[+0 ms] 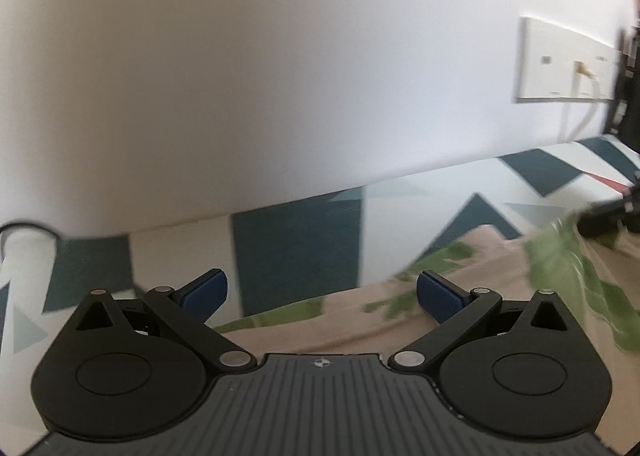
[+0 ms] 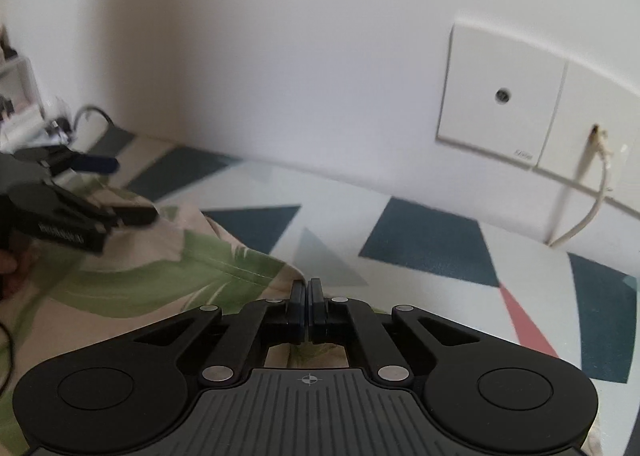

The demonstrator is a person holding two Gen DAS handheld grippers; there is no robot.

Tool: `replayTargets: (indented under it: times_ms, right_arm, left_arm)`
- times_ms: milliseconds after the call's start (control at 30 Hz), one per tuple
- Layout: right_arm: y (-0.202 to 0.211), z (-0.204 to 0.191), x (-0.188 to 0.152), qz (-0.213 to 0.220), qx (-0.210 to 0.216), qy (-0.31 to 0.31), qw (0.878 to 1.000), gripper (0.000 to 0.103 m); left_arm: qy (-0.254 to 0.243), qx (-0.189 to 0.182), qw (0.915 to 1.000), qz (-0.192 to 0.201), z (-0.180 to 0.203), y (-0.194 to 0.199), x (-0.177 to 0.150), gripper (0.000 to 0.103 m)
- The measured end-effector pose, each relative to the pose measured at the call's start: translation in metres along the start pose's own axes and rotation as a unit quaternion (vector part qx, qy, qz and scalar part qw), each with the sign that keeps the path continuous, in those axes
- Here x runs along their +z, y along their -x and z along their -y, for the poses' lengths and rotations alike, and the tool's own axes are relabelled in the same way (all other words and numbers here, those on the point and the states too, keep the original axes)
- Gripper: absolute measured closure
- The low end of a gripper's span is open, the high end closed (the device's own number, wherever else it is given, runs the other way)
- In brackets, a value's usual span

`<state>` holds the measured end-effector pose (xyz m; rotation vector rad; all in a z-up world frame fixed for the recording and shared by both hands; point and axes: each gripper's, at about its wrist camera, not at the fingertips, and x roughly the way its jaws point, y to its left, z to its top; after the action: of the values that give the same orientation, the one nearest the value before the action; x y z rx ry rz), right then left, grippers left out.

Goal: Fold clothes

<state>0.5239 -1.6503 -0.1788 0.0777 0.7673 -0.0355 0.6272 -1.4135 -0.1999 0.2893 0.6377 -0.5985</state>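
Left hand-held gripper (image 1: 322, 294), seen from its own wrist camera, has its blue pads spread well apart with nothing between them. It hangs over the near edge of the garment (image 1: 500, 284), a beige cloth printed with green leaves, which lies on the surface (image 1: 296, 252) to the right of centre. Judging by this pose, it is lining up to take an edge for the fold. That surface wears a covering of dark teal and pale triangles and runs back to a plain white wall (image 1: 280, 56) carrying a socket plate (image 1: 568, 60). At the far right edge a dark blurred shape sits on the cloth, probably the other tool.

From the right wrist camera, the right hand-held gripper (image 2: 307, 298) has its pads pressed together on a raised ridge of the garment (image 2: 168, 276), pinching the fabric near its edge. That pinch looks meant to lift or drag the cloth. The left hand-held gripper (image 2: 112, 192) shows blurred at the left, over the cloth, jaws apart. Behind, the patterned surface (image 2: 432, 240) meets the wall (image 2: 280, 36), where a cable (image 2: 588, 212) hangs from the socket plate (image 2: 500, 96).
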Motion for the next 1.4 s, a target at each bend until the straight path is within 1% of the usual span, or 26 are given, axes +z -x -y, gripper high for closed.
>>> replayTargets:
  times_ms: [33, 67, 133, 200, 333, 433, 500, 600, 633, 700, 833, 900, 933, 967, 1033, 1100, 1133, 1167, 1267, 1333, 1400]
  right_arm:
    - [-0.005, -0.001, -0.001, -0.005, -0.004, 0.002, 1.0, 0.102]
    - [-0.007, -0.001, 0.0, 0.002, -0.007, 0.0, 1.0, 0.102]
    - [-0.009, 0.001, 0.003, 0.003, -0.019, -0.014, 1.0, 0.099]
    - [-0.005, 0.004, 0.004, 0.01, -0.047, -0.03, 0.998, 0.077]
    - [0.029, 0.036, -0.002, 0.05, -0.093, -0.099, 0.989, 0.075]
    - [0.058, 0.067, -0.018, 0.058, -0.125, -0.158, 0.978, 0.073]
    - [0.075, 0.085, -0.038, 0.046, -0.14, -0.193, 0.97, 0.068]
    - [0.091, 0.103, -0.064, 0.02, -0.151, -0.212, 0.965, 0.06]
    - [0.09, 0.105, -0.071, 0.011, -0.157, -0.215, 0.964, 0.06]
    - [0.091, 0.109, -0.08, 0.006, -0.16, -0.226, 0.961, 0.057]
    - [0.088, 0.111, -0.087, 0.006, -0.161, -0.241, 0.957, 0.055]
    - [0.082, 0.11, -0.084, -0.007, -0.177, -0.234, 0.956, 0.055]
    - [0.079, 0.11, -0.084, -0.01, -0.178, -0.23, 0.957, 0.055]
    - [0.077, 0.11, -0.084, -0.014, -0.178, -0.227, 0.957, 0.055]
    - [0.073, 0.108, -0.083, -0.017, -0.181, -0.213, 0.96, 0.06]
    - [0.07, 0.106, -0.082, -0.017, -0.19, -0.196, 0.962, 0.076]
    - [0.069, 0.108, -0.081, -0.016, -0.191, -0.196, 0.962, 0.082]
    - [0.069, 0.109, -0.08, -0.015, -0.193, -0.196, 0.961, 0.097]
    - [0.072, 0.12, -0.078, -0.005, -0.192, -0.215, 0.957, 0.098]
    - [0.078, 0.128, -0.077, 0.01, -0.215, -0.226, 0.95, 0.099]
    - [0.084, 0.136, -0.078, 0.02, -0.235, -0.243, 0.941, 0.103]
  left_arm:
    - [0.004, 0.002, 1.0, -0.004, -0.001, -0.001, 0.0, 0.0]
    - [0.006, 0.005, 1.0, -0.006, -0.002, -0.002, 0.0, 0.0]
    - [0.01, 0.01, 0.9999, -0.008, -0.003, -0.003, 0.0, 0.0]
    - [0.012, 0.015, 0.9998, -0.007, -0.004, -0.003, 0.0, 0.0]
    - [0.034, 0.027, 0.9991, 0.001, -0.011, -0.001, -0.001, 0.0]
    - [0.056, 0.023, 0.9979, 0.023, -0.019, 0.009, -0.004, 0.0]
    - [0.053, 0.02, 0.9981, 0.026, -0.021, 0.017, -0.006, 0.0]
    - [0.034, 0.005, 0.9993, 0.016, -0.017, 0.027, -0.01, 0.0]
    - [0.026, 0.001, 0.9996, 0.015, -0.015, 0.032, -0.011, 0.0]
    - [0.006, 0.005, 0.9999, 0.01, -0.012, 0.037, -0.013, 0.0]
    - [-0.028, 0.016, 0.9995, -0.002, -0.008, 0.043, -0.015, 0.0]
    - [-0.031, 0.017, 0.9993, -0.008, -0.009, 0.042, -0.017, 0.0]
    - [-0.03, 0.018, 0.9993, -0.012, -0.01, 0.04, -0.018, 0.0]
    - [-0.028, 0.018, 0.9993, -0.018, -0.011, 0.038, -0.02, 0.0]
    - [-0.026, 0.019, 0.9993, -0.02, -0.011, 0.033, -0.026, 0.0]
    - [-0.024, 0.018, 0.9995, -0.007, -0.01, 0.031, -0.032, 0.0]
    - [-0.024, 0.019, 0.9995, -0.004, -0.01, 0.03, -0.032, 0.0]
    - [-0.023, 0.018, 0.9996, -0.004, -0.011, 0.03, -0.032, 0.0]
    - [-0.012, 0.011, 0.9998, -0.008, -0.015, 0.028, -0.031, 0.0]
    - [0.009, 0.002, 0.9998, -0.015, -0.021, 0.026, -0.03, 0.0]
    - [0.03, 0.0, 0.9993, -0.021, -0.028, 0.023, -0.03, 0.0]
